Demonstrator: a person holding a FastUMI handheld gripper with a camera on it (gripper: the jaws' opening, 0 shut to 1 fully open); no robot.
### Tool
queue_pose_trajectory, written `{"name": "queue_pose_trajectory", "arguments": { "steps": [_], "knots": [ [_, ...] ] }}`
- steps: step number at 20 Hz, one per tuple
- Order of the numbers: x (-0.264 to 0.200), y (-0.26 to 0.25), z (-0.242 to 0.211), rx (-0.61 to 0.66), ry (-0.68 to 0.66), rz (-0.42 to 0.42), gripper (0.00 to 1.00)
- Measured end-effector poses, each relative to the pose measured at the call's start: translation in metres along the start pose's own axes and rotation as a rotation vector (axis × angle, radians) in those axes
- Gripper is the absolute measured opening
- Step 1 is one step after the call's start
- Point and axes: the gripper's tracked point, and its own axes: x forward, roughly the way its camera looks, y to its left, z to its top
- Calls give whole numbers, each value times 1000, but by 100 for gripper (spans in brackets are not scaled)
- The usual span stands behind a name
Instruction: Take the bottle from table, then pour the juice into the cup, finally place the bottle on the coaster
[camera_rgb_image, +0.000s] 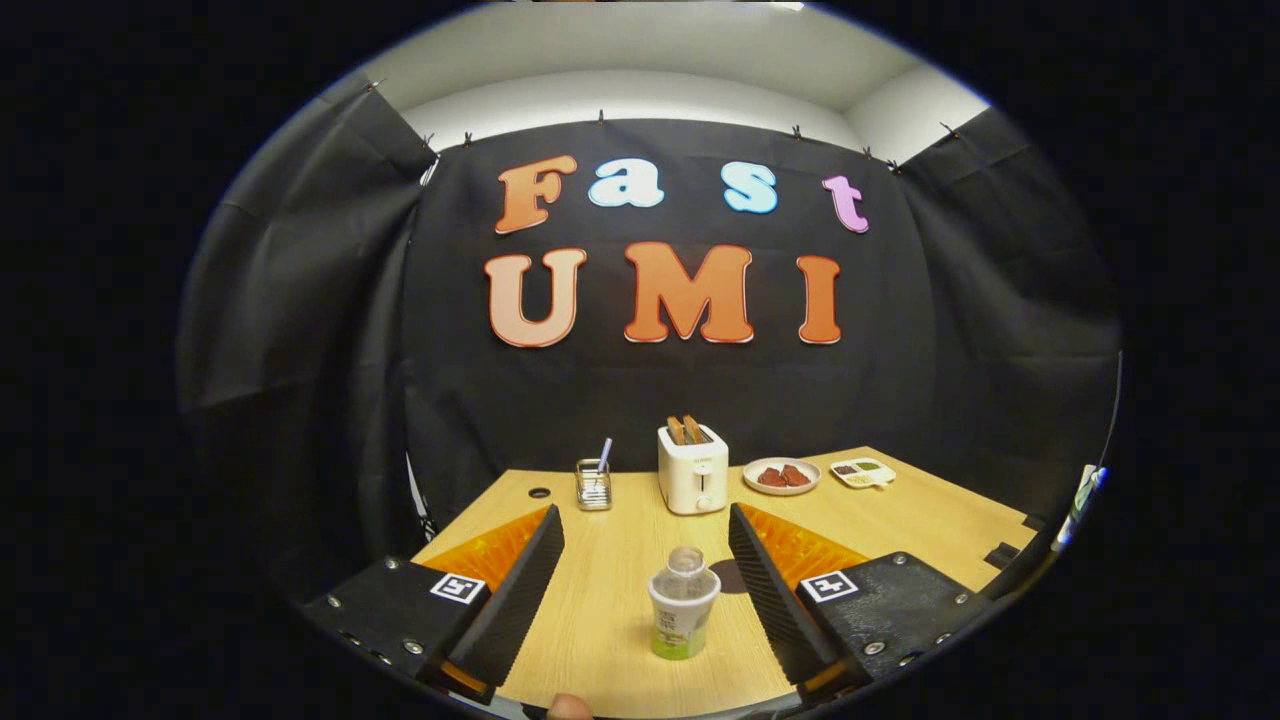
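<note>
A small bottle (682, 612) with a white label and green juice in its lower part stands upright on the wooden table (610, 580), between my two fingers and nearer the right one. Directly behind it stands a clear cup (687, 560), partly hidden by the bottle. A dark round coaster (726, 577) lies just to the right of them, half hidden behind my right finger. My gripper (645, 515) is open wide, a finger on each side of the bottle, and neither finger touches it.
Beyond the fingers a white toaster (693, 468) with toast stands mid-table. To its left is a wire holder (594, 484) with a pen; to its right are a plate (782, 476) of food and a small tray (863, 472). Black cloth walls the table.
</note>
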Motion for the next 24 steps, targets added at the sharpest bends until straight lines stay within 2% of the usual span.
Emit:
{"name": "queue_pose_trajectory", "arguments": {
  "steps": [4, 14, 19, 24],
  "knots": [
    [7, -13, -37, -36, 53, -23, 99],
    [48, -15, -123, -7, 169, -25, 99],
    [71, -6, -154, -15, 224, 4, 99],
    [84, -9, -169, -56, 250, -7, 99]
  ]
}}
